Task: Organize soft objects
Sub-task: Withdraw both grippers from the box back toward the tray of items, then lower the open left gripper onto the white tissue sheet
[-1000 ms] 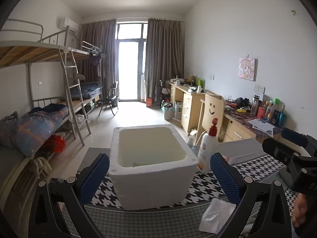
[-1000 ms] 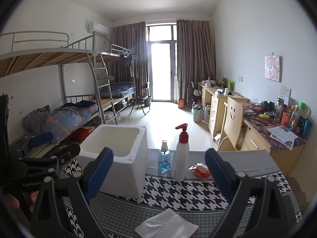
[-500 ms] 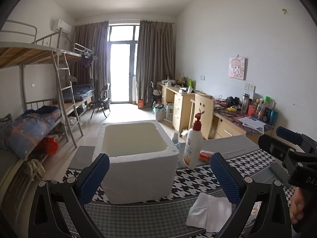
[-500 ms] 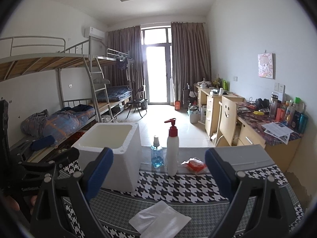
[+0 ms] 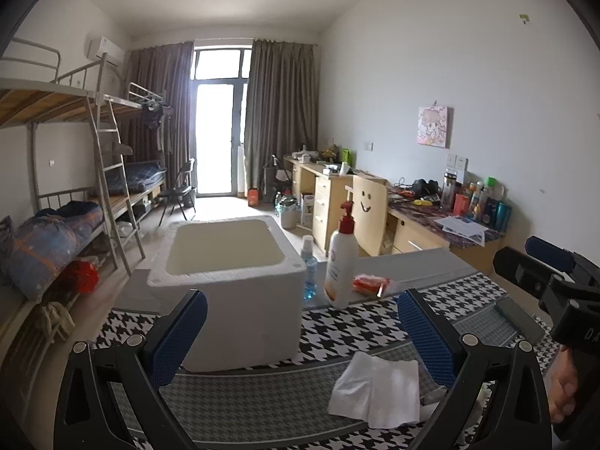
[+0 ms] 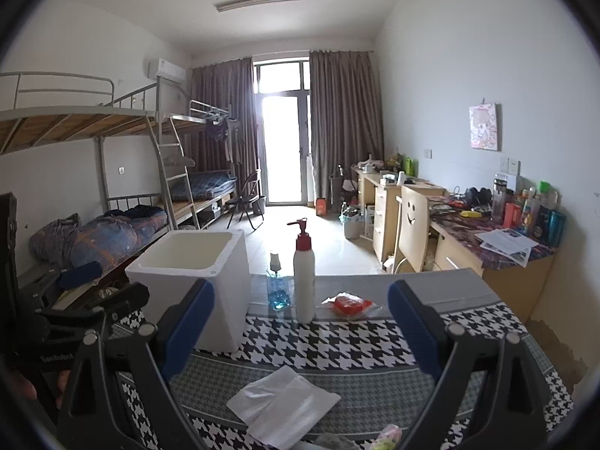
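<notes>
- White foam box (image 5: 232,285) stands open-topped on a houndstooth table (image 5: 356,330).
- Folded white cloth (image 5: 378,393) lies flat near the table's front edge, right of the box.
- Left gripper (image 5: 300,337) hovers with fingers wide apart, holding nothing.
- Right gripper (image 6: 300,326) likewise spread and empty above the cloth.
- Pump bottle (image 6: 304,277) stands beside a blue spray bottle (image 6: 277,288).

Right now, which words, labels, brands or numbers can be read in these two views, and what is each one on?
"DA", cut off at the frame edge: on the right gripper body, seen from the left wrist.
Pale lettering on the left gripper body, seen from the right wrist: too blurred to read.
Pump bottle label: too small to read.
Papers and bottles on the desk: print too small to read.
</notes>
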Action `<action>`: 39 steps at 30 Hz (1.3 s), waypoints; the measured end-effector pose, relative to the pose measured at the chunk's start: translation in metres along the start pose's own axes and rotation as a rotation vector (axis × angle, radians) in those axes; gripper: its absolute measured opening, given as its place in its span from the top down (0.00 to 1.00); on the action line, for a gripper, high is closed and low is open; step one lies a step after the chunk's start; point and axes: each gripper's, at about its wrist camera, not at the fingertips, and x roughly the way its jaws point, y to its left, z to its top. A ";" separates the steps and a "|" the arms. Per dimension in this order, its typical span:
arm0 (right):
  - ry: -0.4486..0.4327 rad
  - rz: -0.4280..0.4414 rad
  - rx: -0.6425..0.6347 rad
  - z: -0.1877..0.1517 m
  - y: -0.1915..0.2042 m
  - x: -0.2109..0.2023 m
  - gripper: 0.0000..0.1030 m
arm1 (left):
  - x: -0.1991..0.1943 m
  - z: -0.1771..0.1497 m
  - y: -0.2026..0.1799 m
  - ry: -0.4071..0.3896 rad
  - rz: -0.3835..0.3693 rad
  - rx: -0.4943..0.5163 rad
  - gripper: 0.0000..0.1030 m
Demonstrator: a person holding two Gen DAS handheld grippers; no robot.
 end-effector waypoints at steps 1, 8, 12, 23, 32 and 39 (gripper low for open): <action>0.001 -0.002 0.005 -0.001 -0.002 -0.001 0.07 | 0.000 -0.001 -0.001 0.002 -0.005 0.001 0.01; -0.008 -0.039 -0.003 -0.015 -0.007 -0.013 0.07 | -0.003 -0.013 -0.008 -0.009 -0.031 -0.009 0.01; 0.005 -0.046 -0.010 -0.023 -0.009 -0.013 0.07 | 0.001 -0.019 -0.015 0.003 -0.055 -0.004 0.01; 0.013 -0.066 -0.011 -0.034 -0.018 -0.018 0.07 | 0.012 -0.034 -0.021 0.037 -0.088 -0.004 0.01; 0.046 -0.081 0.003 -0.049 -0.028 -0.017 0.07 | 0.024 -0.049 -0.031 0.085 -0.115 0.003 0.01; 0.071 -0.099 0.019 -0.060 -0.037 -0.017 0.07 | 0.038 -0.058 -0.039 0.133 -0.135 0.004 0.01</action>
